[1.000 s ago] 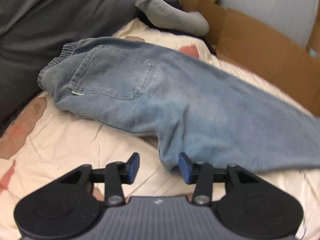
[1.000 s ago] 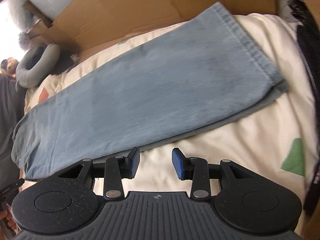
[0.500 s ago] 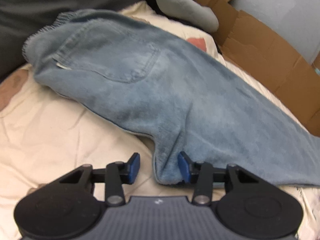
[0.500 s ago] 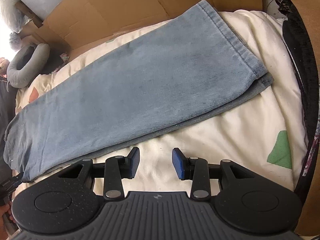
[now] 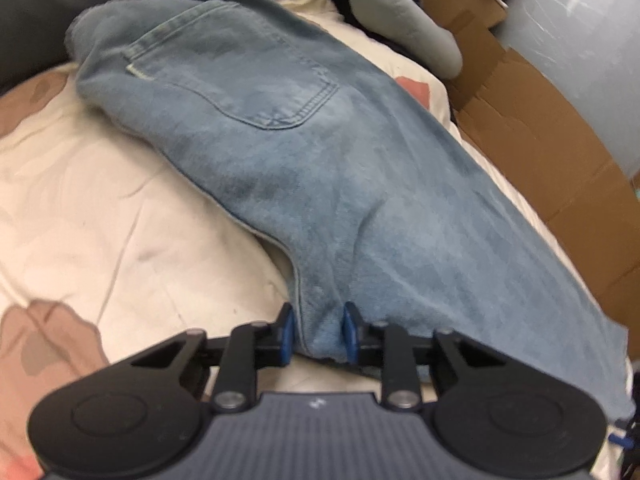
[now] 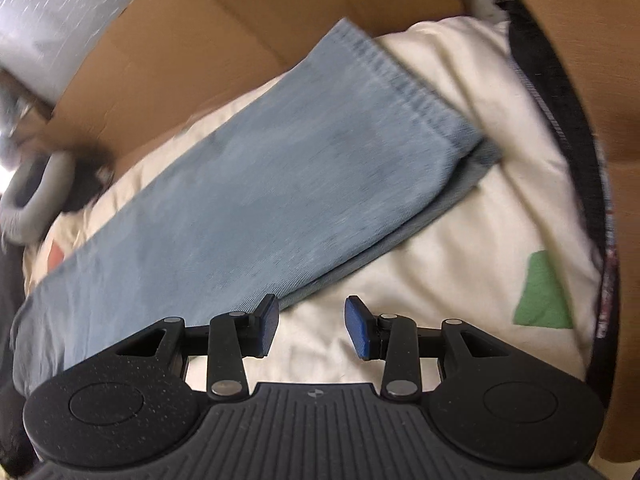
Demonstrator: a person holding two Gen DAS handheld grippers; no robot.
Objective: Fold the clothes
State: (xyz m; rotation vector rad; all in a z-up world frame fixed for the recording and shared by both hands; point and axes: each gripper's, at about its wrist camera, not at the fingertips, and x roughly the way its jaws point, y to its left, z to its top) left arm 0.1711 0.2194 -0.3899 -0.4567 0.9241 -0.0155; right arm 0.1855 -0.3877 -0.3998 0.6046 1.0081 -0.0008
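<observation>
A pair of light blue jeans (image 5: 320, 184) is spread across a cream sheet (image 5: 100, 216) with coloured patches, the legs laid one over the other and the back pocket (image 5: 240, 76) turned up. The crotch corner of the jeans is caught between the blue pads of the left hand-held gripper (image 5: 317, 334), whose jaws have just been closing and are now narrowed onto the denim (both pads appear to press on the fold).

The right hand-held gripper (image 6: 312, 330) is held above bare sheet just beside the lower edge of the legs; its jaws are moderately apart and nothing is between them. The hem (image 6: 404, 80) lies further away, near brown cardboard (image 6: 248, 24). A grey cushion (image 5: 400, 16) is seen beyond the waistband (partly cut off by the frame).
</observation>
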